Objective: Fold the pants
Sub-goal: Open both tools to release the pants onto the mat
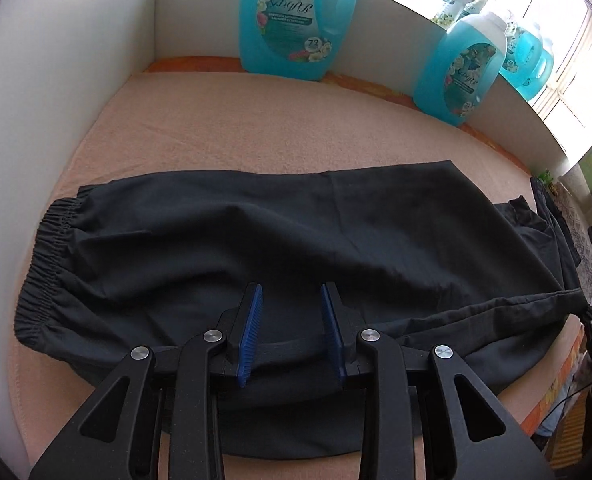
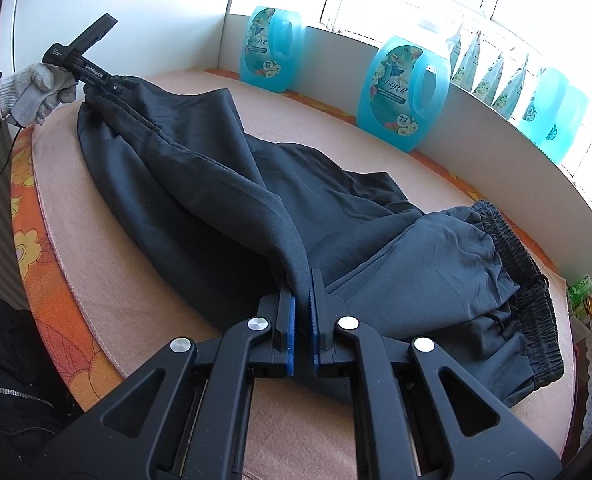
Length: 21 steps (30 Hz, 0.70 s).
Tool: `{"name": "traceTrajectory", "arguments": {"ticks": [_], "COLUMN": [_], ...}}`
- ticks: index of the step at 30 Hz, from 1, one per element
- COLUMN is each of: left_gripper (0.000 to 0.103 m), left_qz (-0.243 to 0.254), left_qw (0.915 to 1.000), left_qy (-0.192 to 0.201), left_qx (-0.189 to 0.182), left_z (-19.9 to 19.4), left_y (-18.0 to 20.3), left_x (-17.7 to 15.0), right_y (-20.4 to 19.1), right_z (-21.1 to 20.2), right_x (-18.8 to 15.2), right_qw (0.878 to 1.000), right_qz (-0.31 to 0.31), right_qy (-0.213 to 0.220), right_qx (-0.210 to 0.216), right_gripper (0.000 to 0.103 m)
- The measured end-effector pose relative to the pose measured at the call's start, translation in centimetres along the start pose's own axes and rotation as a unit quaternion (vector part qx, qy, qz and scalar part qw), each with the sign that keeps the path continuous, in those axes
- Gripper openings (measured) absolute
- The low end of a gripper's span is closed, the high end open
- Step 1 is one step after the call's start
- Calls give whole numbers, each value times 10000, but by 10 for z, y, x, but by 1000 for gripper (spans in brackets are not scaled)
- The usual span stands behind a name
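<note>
Dark grey pants point(image 1: 296, 240) lie across a pink towel point(image 1: 216, 128) on the table, elastic waistband point(image 1: 44, 264) at the left in the left wrist view. My left gripper point(image 1: 292, 304) is open, its blue pads apart just above the cloth, holding nothing. My right gripper point(image 2: 303, 288) is shut on a raised fold of the pants point(image 2: 256, 184), lifting that edge off the table. In the right wrist view the waistband point(image 2: 524, 280) is at the right, and the left gripper point(image 2: 96, 80), held by a gloved hand, sits at the far leg end.
Blue detergent jugs point(image 1: 296, 16) point(image 1: 460, 68) stand along the white back wall. A white side panel point(image 1: 36, 100) closes the left. An orange flowered tablecloth edge point(image 2: 28, 184) borders the towel. Small jars point(image 2: 582, 300) sit at the right end.
</note>
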<state>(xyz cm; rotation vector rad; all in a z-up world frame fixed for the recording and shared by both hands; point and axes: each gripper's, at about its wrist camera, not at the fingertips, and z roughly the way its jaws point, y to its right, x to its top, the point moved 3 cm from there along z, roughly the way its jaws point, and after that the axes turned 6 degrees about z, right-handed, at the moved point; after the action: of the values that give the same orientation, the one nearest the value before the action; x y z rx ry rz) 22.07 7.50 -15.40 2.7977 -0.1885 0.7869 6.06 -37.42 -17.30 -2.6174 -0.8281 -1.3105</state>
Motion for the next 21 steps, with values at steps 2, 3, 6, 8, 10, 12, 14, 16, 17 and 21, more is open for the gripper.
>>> {"name": "traceTrajectory", "arguments": {"ticks": [2, 3, 6, 8, 10, 12, 14, 16, 17, 21], "left_gripper": [28, 28, 28, 28, 28, 28, 28, 28, 28, 28], "left_qz": [97, 142, 236, 255, 239, 339, 648, 992, 1139, 1582], "left_qw": [9999, 9997, 9993, 9989, 9992, 9992, 9977, 9946, 9928, 9845], "left_qy": [-128, -177, -283, -337, -240, 35, 205, 305, 333, 450], "left_qx": [10, 21, 95, 180, 219, 190, 61, -50, -148, -610], "left_z": [-5, -9, -18, -22, -30, -44, -56, -61, -61, -57], "left_y": [2, 3, 2, 1, 3, 17, 40, 67, 81, 137], "left_x": [-15, -22, -42, -51, -52, -46, -39, -29, -21, -1], "right_y": [2, 2, 1, 1, 2, 5, 10, 19, 25, 67], "right_z": [2, 3, 6, 8, 7, 4, -5, -20, -28, -48], "right_x": [-1, -1, -3, -6, -9, -12, -14, -15, -16, -13], "right_qw": [10000, 10000, 9999, 9998, 9995, 9989, 9977, 9957, 9943, 9887], "right_qz": [60, 80, 116, 161, 239, 374, 560, 790, 906, 1416], "right_qy": [-2, -3, -59, -135, -183, -212, -178, 13, 116, 372], "right_qx": [-28, -29, 14, 32, 90, 190, 345, 481, 553, 320], "right_gripper": [6, 6, 6, 6, 6, 10, 23, 48, 57, 58]}}
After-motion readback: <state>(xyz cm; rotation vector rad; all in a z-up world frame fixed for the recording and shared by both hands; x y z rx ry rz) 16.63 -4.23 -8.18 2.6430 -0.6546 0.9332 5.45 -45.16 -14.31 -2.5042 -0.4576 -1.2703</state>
